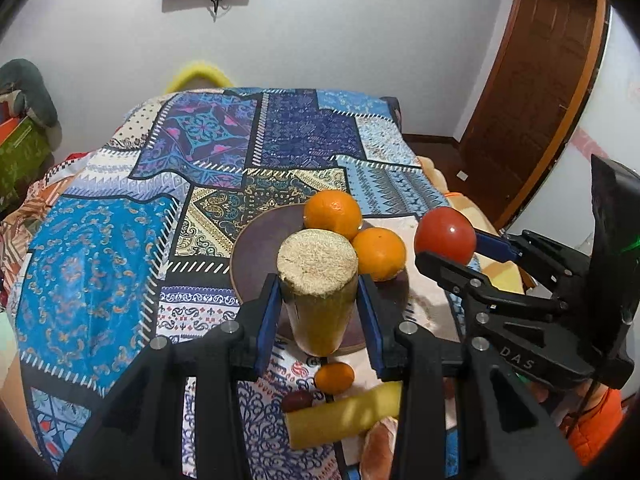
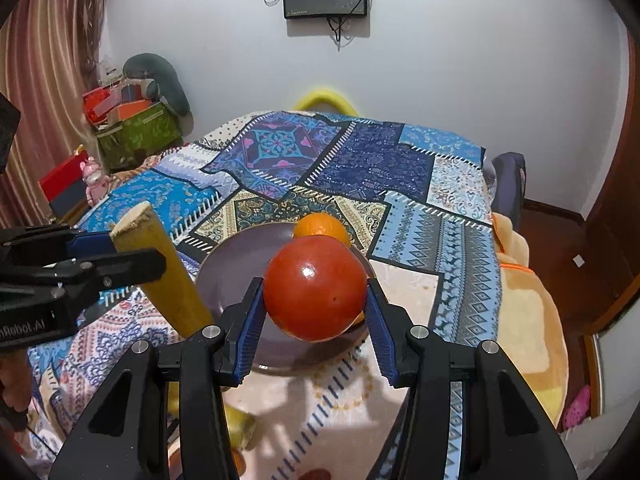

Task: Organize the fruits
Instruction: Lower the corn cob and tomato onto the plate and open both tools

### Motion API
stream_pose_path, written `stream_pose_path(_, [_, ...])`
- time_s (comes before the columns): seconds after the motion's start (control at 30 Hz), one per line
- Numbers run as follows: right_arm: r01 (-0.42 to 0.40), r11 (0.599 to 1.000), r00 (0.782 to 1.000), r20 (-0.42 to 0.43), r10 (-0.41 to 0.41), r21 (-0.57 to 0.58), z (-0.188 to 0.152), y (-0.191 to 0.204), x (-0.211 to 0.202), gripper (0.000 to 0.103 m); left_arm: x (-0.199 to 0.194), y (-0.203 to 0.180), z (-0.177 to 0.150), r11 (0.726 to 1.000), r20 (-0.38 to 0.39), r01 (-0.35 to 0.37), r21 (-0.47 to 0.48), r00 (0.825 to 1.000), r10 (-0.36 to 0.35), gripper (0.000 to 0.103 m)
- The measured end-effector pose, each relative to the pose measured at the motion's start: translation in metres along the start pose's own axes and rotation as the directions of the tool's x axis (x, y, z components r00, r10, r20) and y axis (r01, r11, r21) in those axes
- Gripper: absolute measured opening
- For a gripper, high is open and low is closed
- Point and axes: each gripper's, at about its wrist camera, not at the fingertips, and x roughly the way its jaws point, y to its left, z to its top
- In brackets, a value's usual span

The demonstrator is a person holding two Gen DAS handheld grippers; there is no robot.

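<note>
Clamped between the left claw [image 1: 318, 296]'s blue pads, a sugarcane piece [image 1: 318, 280] stands at frame centre over the purple plate [image 1: 256, 256]. Two oranges [image 1: 333, 212] rest on that plate beyond it. At right, the right claw [image 2: 315, 304] grips a red tomato [image 2: 315, 287] above the patterned cloth [image 1: 100, 240].

On the bench [image 1: 100, 240] a plate [image 1: 256, 248] holds two oranges [image 1: 332, 214] at its far right. Nearer than the plate lie a small orange [image 1: 334, 377], a date [image 1: 298, 400] and a cut stalk piece [image 1: 344, 416].
</note>
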Motion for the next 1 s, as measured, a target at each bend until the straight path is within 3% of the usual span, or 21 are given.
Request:
stream_pose_path(0.57, [-0.029,0.999,0.999,-0.043,0.028,-0.033,0.011,0.003,0.058,0.045,0.067,0.041,0.033,0.994,-0.006,-0.004,-0.106,1.000,0.003,0.041])
stream_pose_path(1.0, [-0.053,0.998,0.996,-0.080,0.049,-0.041,0.013,0.006,0.083,0.045,0.102,0.064,0.038,0.981,-0.051,-0.016,-0.193,0.999,0.006,0.045])
